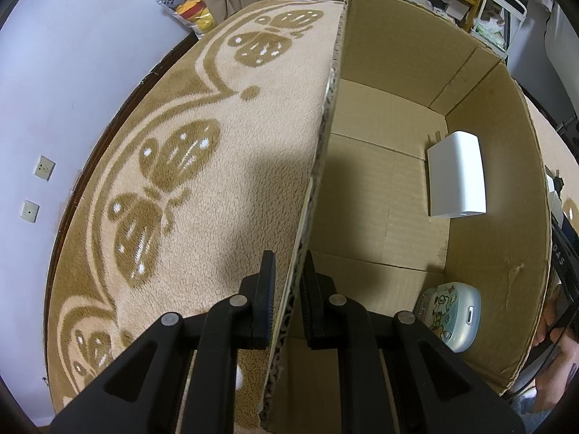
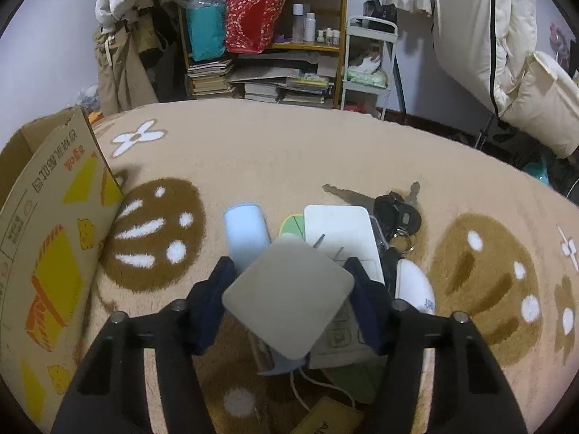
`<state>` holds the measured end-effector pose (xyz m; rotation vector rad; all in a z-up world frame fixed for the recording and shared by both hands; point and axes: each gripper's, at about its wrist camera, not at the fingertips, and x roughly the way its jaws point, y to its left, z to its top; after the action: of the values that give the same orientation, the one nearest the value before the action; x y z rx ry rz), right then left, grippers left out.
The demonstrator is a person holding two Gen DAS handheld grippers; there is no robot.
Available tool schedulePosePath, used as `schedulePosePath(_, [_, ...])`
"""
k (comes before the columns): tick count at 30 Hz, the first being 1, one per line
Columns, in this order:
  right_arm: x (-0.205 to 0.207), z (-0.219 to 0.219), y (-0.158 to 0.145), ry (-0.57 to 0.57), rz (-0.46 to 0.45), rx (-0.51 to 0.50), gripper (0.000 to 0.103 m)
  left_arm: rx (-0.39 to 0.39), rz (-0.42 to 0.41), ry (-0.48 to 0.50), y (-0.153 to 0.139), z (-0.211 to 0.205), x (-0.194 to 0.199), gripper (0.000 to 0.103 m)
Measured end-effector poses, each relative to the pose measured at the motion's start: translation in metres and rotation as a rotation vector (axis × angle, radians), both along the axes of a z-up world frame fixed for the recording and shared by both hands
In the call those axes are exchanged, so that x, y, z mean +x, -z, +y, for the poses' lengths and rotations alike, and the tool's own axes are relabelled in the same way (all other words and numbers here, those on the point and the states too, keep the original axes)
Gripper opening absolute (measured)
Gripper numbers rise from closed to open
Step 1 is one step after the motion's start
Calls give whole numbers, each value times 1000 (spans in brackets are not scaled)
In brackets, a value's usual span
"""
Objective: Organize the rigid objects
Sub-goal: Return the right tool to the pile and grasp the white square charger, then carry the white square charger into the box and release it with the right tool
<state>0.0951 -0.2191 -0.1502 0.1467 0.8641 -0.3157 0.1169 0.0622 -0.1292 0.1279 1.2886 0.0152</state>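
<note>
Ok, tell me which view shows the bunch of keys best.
The right wrist view: the keys lie in plain sight on the blanket, beside the white pad. The left wrist view shows none of them.

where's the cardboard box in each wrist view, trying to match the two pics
Left wrist view: the cardboard box fills the right half, seen from above into its open inside; the left gripper is shut on its near wall.
Right wrist view: the same box stands at the left edge, showing its printed yellow and orange outer side.
Shared landmark: the beige patterned blanket that the box stands on.
</note>
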Motion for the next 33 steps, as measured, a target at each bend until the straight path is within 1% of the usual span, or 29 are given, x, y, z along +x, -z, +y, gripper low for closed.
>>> schedulePosePath(5, [-2, 1, -2, -1, -8, -4, 66, 2, 0, 1, 0, 0, 0, 12])
schedulePosePath(11, [-3, 14, -28, -39, -72, 5, 66, 5, 0, 1, 0, -1, 0, 12])
schedulePosePath(15, [0, 25, -49, -72, -126, 40, 66, 4, -1, 1, -2, 0, -1, 12])
schedulePosePath(21, [0, 55, -81, -160, -207, 30, 66, 5, -1, 1, -2, -2, -1, 12])
schedulePosePath(25, [5, 73, -99, -223, -248, 57, 66, 3, -2, 1, -2, -2, -1, 12])
schedulePosePath(29, [9, 97, -111, -299, -280, 70, 66, 2, -2, 0, -2, -2, -1, 12])
schedulePosePath(33, [12, 120, -112, -368, -288, 74, 66, 6, -1, 0, -2, -2, -1, 12])
